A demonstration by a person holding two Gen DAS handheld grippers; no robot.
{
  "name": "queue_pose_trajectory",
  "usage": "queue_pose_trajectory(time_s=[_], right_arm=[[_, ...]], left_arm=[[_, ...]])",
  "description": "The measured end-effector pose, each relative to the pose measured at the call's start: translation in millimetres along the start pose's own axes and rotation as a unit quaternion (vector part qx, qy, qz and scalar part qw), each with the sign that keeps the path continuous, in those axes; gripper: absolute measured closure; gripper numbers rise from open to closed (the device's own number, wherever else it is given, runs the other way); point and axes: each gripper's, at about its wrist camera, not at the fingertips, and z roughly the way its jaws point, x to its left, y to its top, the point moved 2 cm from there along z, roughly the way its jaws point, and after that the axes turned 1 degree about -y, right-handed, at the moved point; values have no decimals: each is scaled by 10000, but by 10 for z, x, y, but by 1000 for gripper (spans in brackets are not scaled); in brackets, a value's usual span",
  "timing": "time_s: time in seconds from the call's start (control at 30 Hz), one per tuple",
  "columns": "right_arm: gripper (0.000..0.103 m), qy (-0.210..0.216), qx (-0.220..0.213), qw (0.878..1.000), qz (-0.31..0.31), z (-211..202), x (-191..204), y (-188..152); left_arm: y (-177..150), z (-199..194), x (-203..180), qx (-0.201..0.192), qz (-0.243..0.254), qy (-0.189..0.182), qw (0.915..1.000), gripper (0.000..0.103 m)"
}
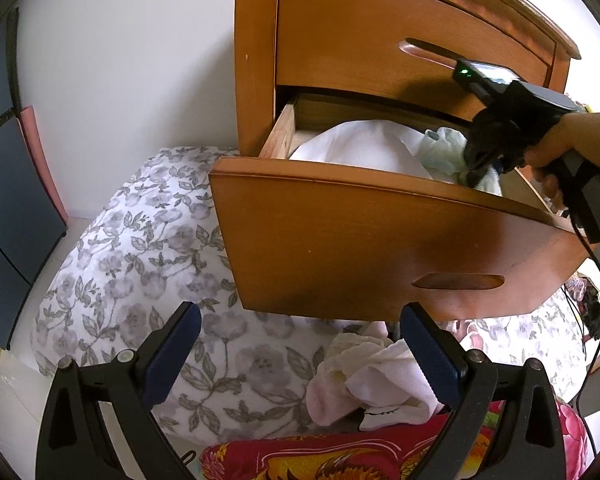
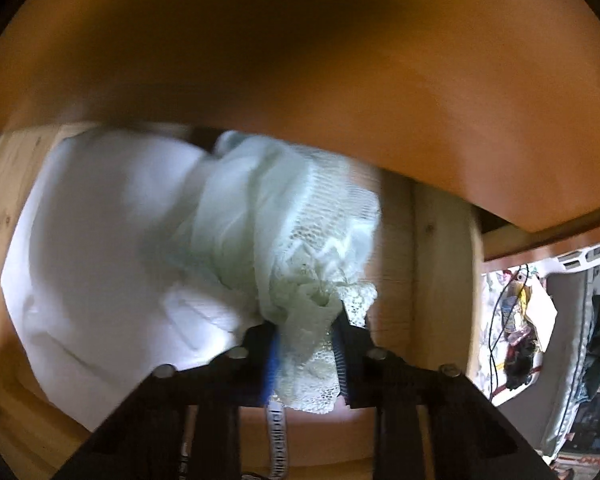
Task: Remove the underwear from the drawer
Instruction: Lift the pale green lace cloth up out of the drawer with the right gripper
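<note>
Pale green lace underwear (image 2: 300,280) sits by the open drawer's (image 1: 380,240) right edge, pinched tight in the right gripper (image 2: 306,344); the left gripper (image 1: 300,354) hangs wide, holding nothing

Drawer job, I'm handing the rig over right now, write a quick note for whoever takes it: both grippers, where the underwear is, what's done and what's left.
Right gripper: inside the open drawer, fingers closed on the pale green lace underwear. It is gripped but not lifted out yet.
Left gripper: open, empty, held below the drawer front, over the bed.
Also in the drawer: a white cloth beside the lace piece.
Done: drawer pulled out; a small pile of light garments already lies on the bed.
Left: lift the lace piece clear of the drawer and set it down. Whether more underwear lies under the white cloth cannot be seen.
</note>
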Motion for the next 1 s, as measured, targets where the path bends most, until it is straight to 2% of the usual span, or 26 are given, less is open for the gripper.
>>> queue_pose_trajectory(time_s=[0.1, 0.37, 0.53, 0.83, 1.0], right_arm=[[94, -58, -165, 9998, 93, -64, -129, -25], [96, -315, -982, 9944, 232, -532, -510, -197], [96, -450, -1486, 9878, 131, -813, -525, -312], [96, -257, -2507, 9677, 121, -1470, -682, -580], [96, -159, -3093, 9507, 144, -1941, -764, -715]], left_arm=[[1, 3, -1, 7, -6, 3, 10000, 3], [-9, -9, -10, 8, 11, 33, 10000, 3], [-12, -4, -17, 17, 27, 63, 10000, 3], [-13, -4, -24, 29, 49, 125, 9999, 3], [-15, -13, -31, 19, 71, 161, 9998, 3]])
